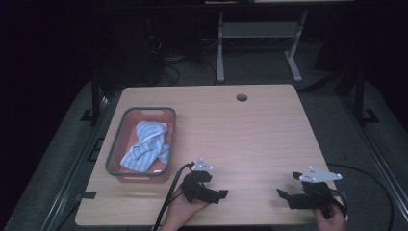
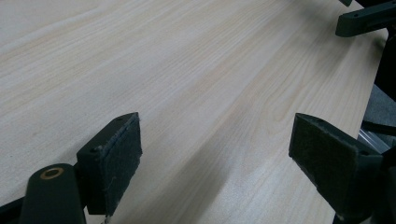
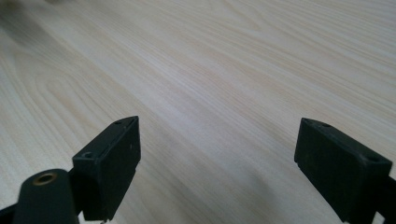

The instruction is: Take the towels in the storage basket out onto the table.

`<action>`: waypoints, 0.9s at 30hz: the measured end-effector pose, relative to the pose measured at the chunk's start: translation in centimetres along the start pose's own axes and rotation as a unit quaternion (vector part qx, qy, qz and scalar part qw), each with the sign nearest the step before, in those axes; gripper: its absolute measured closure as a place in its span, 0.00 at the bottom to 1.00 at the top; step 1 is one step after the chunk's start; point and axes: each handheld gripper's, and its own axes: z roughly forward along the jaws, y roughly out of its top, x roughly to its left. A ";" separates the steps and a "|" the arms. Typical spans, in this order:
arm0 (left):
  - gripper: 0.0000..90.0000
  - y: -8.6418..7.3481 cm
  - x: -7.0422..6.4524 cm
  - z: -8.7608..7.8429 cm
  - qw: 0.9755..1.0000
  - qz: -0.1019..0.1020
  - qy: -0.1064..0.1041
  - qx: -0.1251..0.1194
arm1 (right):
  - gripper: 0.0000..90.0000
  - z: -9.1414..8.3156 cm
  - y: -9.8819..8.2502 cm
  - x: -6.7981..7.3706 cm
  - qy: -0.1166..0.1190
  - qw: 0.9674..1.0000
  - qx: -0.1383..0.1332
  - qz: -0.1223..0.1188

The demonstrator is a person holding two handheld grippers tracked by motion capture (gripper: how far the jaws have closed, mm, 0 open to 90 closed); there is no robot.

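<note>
High view, table: a light wood table [image 1: 250, 139] with a small round hole [image 1: 242, 97] near the far edge.
High view, bin: a red bin [image 1: 166, 139] with a grey rim sits on the left side of the table.
High view, cloth: a blue and white striped cloth [image 1: 144, 145] lies bunched up inside the bin.
High view, left gripper: the left gripper [image 1: 219, 195] is low over the near edge, right of the bin, in a hand [image 1: 180, 211]. It holds nothing.
High view, right gripper: the right gripper [image 1: 284, 195] is near the right corner, well apart from the left one.
Left gripper view: the jaws are spread wide over bare wood, nothing between them. The right gripper [image 2: 364, 21] peeks in at the top right.
Right gripper view: the jaws are spread wide over bare wood, nothing between them.
</note>
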 end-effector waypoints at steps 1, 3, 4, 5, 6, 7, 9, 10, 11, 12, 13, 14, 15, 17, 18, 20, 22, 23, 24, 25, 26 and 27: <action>0.19 0.0 0.0 0.0 1.000 0.000 0.000 0.000 | 0.15 0.0 0.0 0.0 0.000 1.000 0.000 0.000; 0.19 0.0 0.0 0.1 1.000 0.001 0.000 0.002 | 0.15 0.1 0.0 0.1 0.001 1.000 0.001 -0.005; 0.19 -0.1 0.0 0.1 1.000 -0.002 -0.001 0.000 | 0.15 0.1 0.1 0.2 0.001 1.000 0.002 -0.003; 0.19 -0.1 0.0 0.1 1.000 -0.005 -0.003 -0.004 | 0.15 0.1 0.1 0.2 0.000 1.000 0.002 -0.004; 0.19 -0.1 -0.1 0.2 1.000 -0.009 -0.006 -0.004 | 0.15 0.0 0.1 0.2 0.000 1.000 0.002 -0.006; 0.19 -0.1 -0.1 0.2 1.000 -0.008 -0.007 -0.005 | 0.15 0.0 0.1 0.3 -0.001 1.000 0.002 -0.006; 0.19 0.0 -0.1 0.1 1.000 -0.001 -0.006 0.000 | 0.15 0.0 0.1 0.3 -0.002 1.000 0.003 -0.006; 0.19 0.0 -0.1 0.1 1.000 0.003 -0.006 0.001 | 0.15 0.0 0.1 0.2 -0.001 1.000 0.003 -0.004; 0.19 0.0 -0.1 0.2 1.000 0.003 -0.007 0.001 | 0.15 0.0 0.1 0.2 -0.001 1.000 0.003 -0.003; 0.19 0.0 -0.1 0.2 1.000 0.004 -0.007 0.001 | 0.15 -0.1 0.1 0.1 -0.005 1.000 0.002 -0.004; 0.19 0.0 -0.1 0.2 1.000 0.003 -0.007 0.002 | 0.15 -0.1 0.1 0.1 -0.005 1.000 0.002 -0.004; 0.19 0.0 -0.1 0.2 1.000 0.004 -0.007 0.001 | 0.15 -0.1 0.1 0.1 -0.008 1.000 0.002 -0.004; 0.19 0.0 -0.1 0.1 1.000 0.004 -0.007 0.001 | 0.15 -0.2 0.1 0.2 -0.009 1.000 0.001 -0.004; 0.19 0.0 -0.1 0.0 1.000 0.008 -0.007 0.000 | 0.15 -0.2 0.1 0.1 -0.010 1.000 0.001 -0.002; 0.19 0.0 -0.3 0.0 1.000 0.003 -0.007 -0.005 | 0.15 -0.2 0.1 0.1 -0.010 1.000 0.001 -0.002; 0.19 0.0 -0.3 -0.1 1.000 0.010 -0.001 -0.003 | 0.15 -0.1 0.1 0.1 -0.010 1.000 0.001 -0.002; 0.19 0.0 -0.3 -0.1 1.000 0.007 -0.002 -0.006 | 0.15 -0.2 0.2 0.0 -0.010 1.000 -0.001 -0.003; 0.19 0.0 -0.3 -0.1 1.000 0.007 -0.002 -0.006 | 0.15 -0.2 0.2 0.0 -0.010 1.000 -0.001 -0.003; 0.19 0.0 -0.3 -0.1 1.000 0.006 -0.003 -0.007 | 0.15 -0.2 0.2 0.0 -0.010 1.000 -0.002 -0.004; 0.19 0.1 -0.3 -0.1 1.000 0.005 -0.005 -0.007 | 0.15 -0.2 0.1 0.0 -0.010 1.000 -0.002 -0.001; 0.19 0.1 -0.3 -0.1 1.000 0.004 -0.008 -0.009 | 0.15 -0.3 0.1 0.0 -0.010 1.000 -0.003 0.000; 0.19 0.2 -0.3 -0.2 1.000 0.003 -0.009 -0.011 | 0.15 -0.3 0.1 0.0 -0.011 1.000 -0.004 0.001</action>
